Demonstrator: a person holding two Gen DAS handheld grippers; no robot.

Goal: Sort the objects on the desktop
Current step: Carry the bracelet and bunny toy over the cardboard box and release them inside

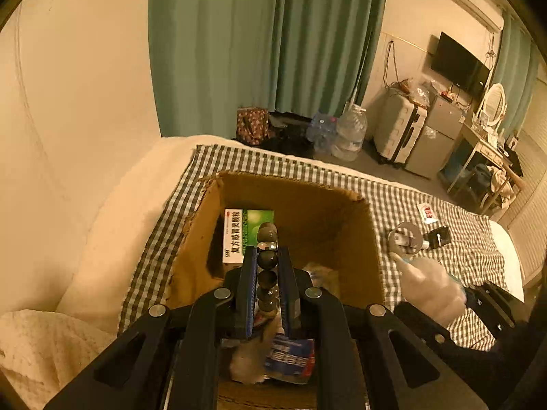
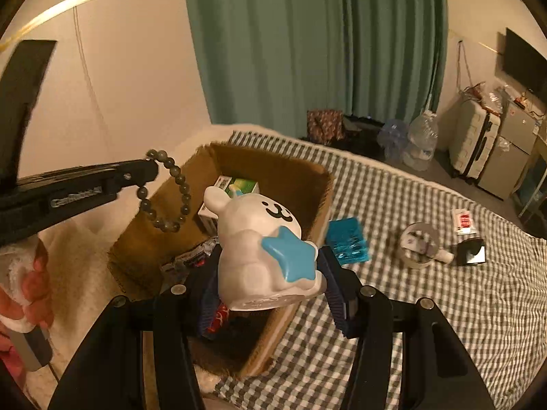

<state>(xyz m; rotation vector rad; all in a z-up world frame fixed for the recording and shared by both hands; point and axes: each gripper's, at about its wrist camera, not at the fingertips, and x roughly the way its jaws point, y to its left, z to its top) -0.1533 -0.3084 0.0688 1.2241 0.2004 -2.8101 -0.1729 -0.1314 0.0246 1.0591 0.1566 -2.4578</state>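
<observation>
My left gripper (image 1: pixel 266 251) is shut on a dark bead bracelet (image 1: pixel 267 235) and hangs over the open cardboard box (image 1: pixel 290 179). A green and white medicine box (image 1: pixel 239 232) and some packets lie inside. In the right wrist view the left gripper (image 2: pixel 150 171) comes in from the left, the bracelet (image 2: pixel 177 184) dangling above the box (image 2: pixel 321 184). My right gripper (image 2: pixel 268 270) is shut on a white animal figurine (image 2: pixel 253 239) with a blue star, held over the box's near right corner. That figurine (image 1: pixel 430 283) shows blurred in the left wrist view.
The box stands on a checked cloth (image 2: pixel 427 307) spread over a bed. On the cloth lie a blue packet (image 2: pixel 348 239), a tape roll (image 2: pixel 418 246), a small black item (image 2: pixel 473 253) and a red and white card (image 2: pixel 463 220). A wall rises left of the box.
</observation>
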